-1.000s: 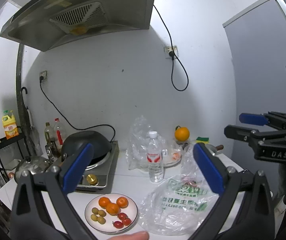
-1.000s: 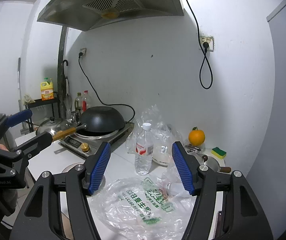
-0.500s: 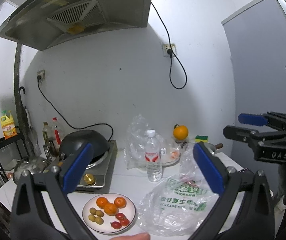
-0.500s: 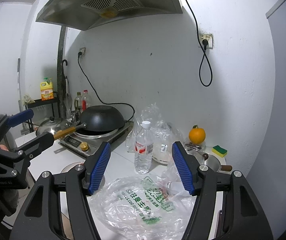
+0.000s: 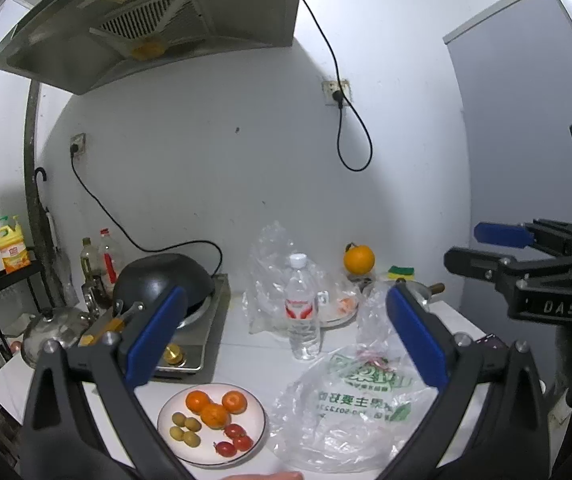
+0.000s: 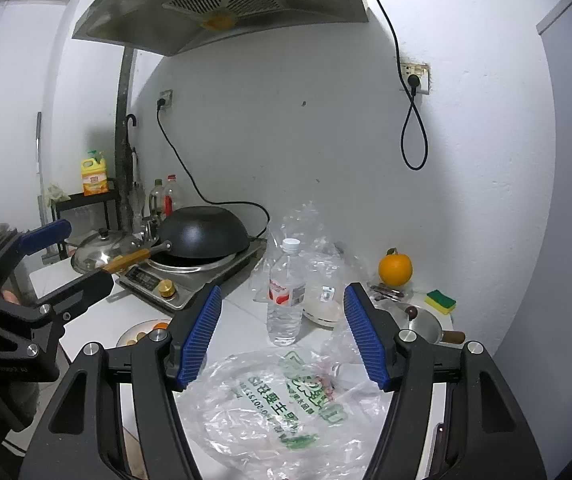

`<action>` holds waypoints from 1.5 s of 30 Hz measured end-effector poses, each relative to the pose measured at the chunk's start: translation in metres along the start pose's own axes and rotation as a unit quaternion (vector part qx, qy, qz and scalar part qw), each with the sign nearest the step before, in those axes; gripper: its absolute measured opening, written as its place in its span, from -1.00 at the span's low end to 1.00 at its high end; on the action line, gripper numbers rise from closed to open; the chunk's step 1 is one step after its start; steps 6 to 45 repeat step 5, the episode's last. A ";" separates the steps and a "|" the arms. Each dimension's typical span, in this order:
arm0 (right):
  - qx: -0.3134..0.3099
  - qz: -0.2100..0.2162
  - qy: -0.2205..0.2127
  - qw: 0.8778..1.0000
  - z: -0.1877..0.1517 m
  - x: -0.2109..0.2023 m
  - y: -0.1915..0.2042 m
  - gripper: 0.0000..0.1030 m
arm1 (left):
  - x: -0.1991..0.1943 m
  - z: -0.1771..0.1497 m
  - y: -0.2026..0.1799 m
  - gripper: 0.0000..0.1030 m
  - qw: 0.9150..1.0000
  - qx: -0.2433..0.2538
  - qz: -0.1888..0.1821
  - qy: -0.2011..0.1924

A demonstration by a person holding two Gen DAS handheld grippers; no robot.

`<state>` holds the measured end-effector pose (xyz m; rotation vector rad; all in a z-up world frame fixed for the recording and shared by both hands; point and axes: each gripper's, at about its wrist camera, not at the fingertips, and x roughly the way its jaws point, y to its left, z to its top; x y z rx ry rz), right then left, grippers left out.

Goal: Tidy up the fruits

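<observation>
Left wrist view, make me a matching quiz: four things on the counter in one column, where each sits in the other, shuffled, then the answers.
Things:
1. Tangerines
2. Water bottle
3. Wok
4. Sponge

Places:
A. on the stove
B. far right, by the wall
C. on the white plate
D. upright behind the printed bag

Pairs: 1-C, 2-D, 3-A, 4-B

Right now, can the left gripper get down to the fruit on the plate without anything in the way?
Probably yes. The left gripper hangs open above the counter, and the plate of fruit lies uncovered below it. The plastic bag lies beside the plate, not over it.
</observation>
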<state>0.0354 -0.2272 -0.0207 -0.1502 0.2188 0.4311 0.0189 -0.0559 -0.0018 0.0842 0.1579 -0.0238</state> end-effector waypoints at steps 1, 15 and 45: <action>0.001 0.000 0.000 1.000 -0.001 0.000 -0.001 0.30 | 0.001 -0.001 -0.001 0.97 1.000 0.000 -0.003 0.001; 0.007 0.000 0.005 1.000 -0.005 0.005 -0.005 0.30 | 0.014 -0.003 -0.004 0.97 1.000 0.000 -0.008 0.013; 0.007 0.000 0.005 1.000 -0.005 0.005 -0.005 0.30 | 0.014 -0.003 -0.004 0.97 1.000 0.000 -0.008 0.013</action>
